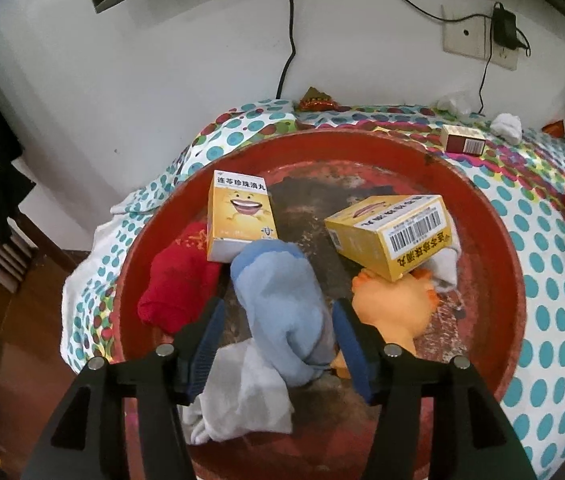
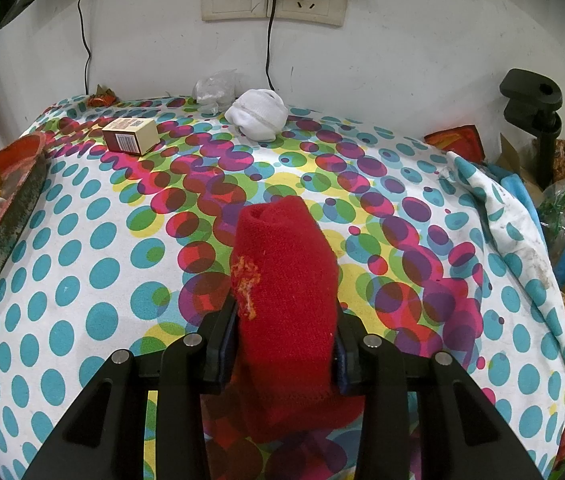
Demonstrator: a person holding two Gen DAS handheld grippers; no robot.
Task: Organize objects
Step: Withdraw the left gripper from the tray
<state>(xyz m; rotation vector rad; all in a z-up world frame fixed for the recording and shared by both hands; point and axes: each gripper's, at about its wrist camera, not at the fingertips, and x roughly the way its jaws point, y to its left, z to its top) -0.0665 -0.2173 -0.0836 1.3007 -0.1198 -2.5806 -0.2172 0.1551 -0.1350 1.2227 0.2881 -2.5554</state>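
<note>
**Two socks in hand: one at the basin, one out on the cloth**

The red sock [image 2: 286,280] sits clamped between the pads of my right claw [image 2: 286,332], gripped across its middle. Its long axis runs straight away from me along the fingers, open cuff pointing toward the wall edge of the bench [image 2: 82,280], the rest bunched under the claw. An orange motif shows on its left face. It lies over the middle of the dotted cloth, well apart from the red basin [image 2: 10,200] at the left edge.

My left claw [image 1: 278,332] is spread wide around the blue sock [image 1: 278,300]; I see a gap at the left pad, and contact at the right pad cannot be confirmed. That sock lies inside the basin [image 1: 494,240], long axis along my fingers, cuff end pointing to the far rim and touching a yellow box [image 1: 238,216]. A grey sock [image 1: 242,396] lies beneath it.

Also in the basin: a second red sock [image 1: 178,284], a tilted yellow box [image 1: 394,236], an orange toy [image 1: 394,304].

Judgement: the step is depositing socks in the basin. To do it well, I should carry the red sock level over the rim before letting go, keep the grip mid-body so the ends do not drag, and drop it beside its red partner. A small brown box [image 2: 130,136] and white sock ball [image 2: 258,118] near the far edge appear unsorted.
</note>
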